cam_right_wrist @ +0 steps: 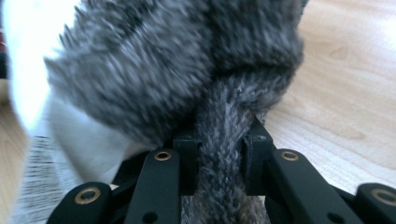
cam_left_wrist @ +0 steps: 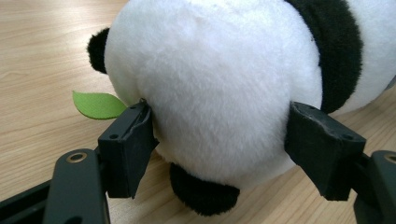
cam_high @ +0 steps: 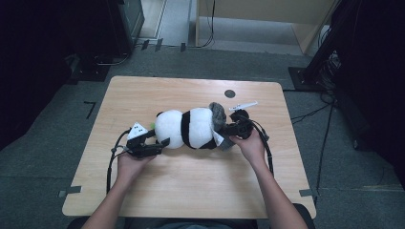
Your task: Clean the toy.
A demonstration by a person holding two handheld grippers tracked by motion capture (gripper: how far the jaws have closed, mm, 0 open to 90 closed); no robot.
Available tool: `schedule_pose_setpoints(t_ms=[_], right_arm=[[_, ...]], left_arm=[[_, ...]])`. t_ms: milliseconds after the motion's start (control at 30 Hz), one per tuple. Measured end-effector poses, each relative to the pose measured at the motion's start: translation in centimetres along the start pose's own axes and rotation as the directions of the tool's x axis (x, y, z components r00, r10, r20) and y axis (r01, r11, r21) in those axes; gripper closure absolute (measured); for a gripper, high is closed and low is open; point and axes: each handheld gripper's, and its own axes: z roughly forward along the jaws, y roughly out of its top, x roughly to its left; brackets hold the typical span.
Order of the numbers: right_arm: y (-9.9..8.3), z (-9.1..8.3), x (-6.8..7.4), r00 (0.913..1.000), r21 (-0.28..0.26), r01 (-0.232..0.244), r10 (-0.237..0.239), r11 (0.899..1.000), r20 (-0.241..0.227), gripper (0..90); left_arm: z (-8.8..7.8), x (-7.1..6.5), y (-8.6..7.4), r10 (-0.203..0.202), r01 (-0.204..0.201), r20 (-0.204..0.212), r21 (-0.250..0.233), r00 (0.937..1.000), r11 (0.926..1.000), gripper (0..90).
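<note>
A plush panda (cam_high: 191,129) lies on its side near the middle of the table (cam_high: 191,186), a little toward the far edge. Its long axis runs roughly parallel to the near and far edges, the white round end toward the left edge and the grey furry end toward the right edge.

The left gripper (cam_high: 152,143) sits at the panda's left end, on the side nearer the person. In the left gripper view its two jaws stand wide, one on each side of the white round end (cam_left_wrist: 215,93), and both pads press into the fur, so it grips that end. A small green leaf (cam_left_wrist: 97,104) lies flat on the wood just beside the panda and the left jaw.

The right gripper (cam_high: 234,130) is at the panda's right end. In the right gripper view its jaws are almost together, pinched on a narrow strip of grey fur (cam_right_wrist: 223,140) that runs down between them. A white tag (cam_right_wrist: 88,140) hangs beside that grey part.
</note>
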Motion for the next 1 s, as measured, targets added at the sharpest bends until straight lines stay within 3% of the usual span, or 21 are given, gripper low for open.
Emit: schedule_pose_setpoints(t_ms=[367, 500, 700, 1000], right_arm=[[-0.4, 1.3, -0.7, 0.9999, 0.044, -0.005, 0.005, 0.999, 0.010, 73.2], [-0.3, 0.1, -1.2, 0.9994, 0.029, -0.023, 0.023, 0.999, 0.026, 74.0], [0.3, -2.2, -1.2, 0.9991, -0.039, -0.019, 0.020, 0.999, 0.036, 74.2], [2.3, -6.8, 2.0, 0.9985, -0.118, 0.053, -0.054, 0.992, -0.002, 74.7]], left_arm=[[0.0, 0.0, 0.0, 0.002, -0.002, -0.001, -0.002, 1.0000, 1.0000, 24.8], [0.0, 0.1, 0.0, 0.008, -0.008, -0.002, -0.001, 1.0000, 1.0000, 24.8], [0.0, 0.0, 0.0, 0.015, -0.015, -0.008, -0.002, 0.9999, 0.9999, 24.9], [0.0, -0.1, 0.0, 0.014, -0.014, -0.011, -0.007, 0.9998, 0.9999, 24.9]])
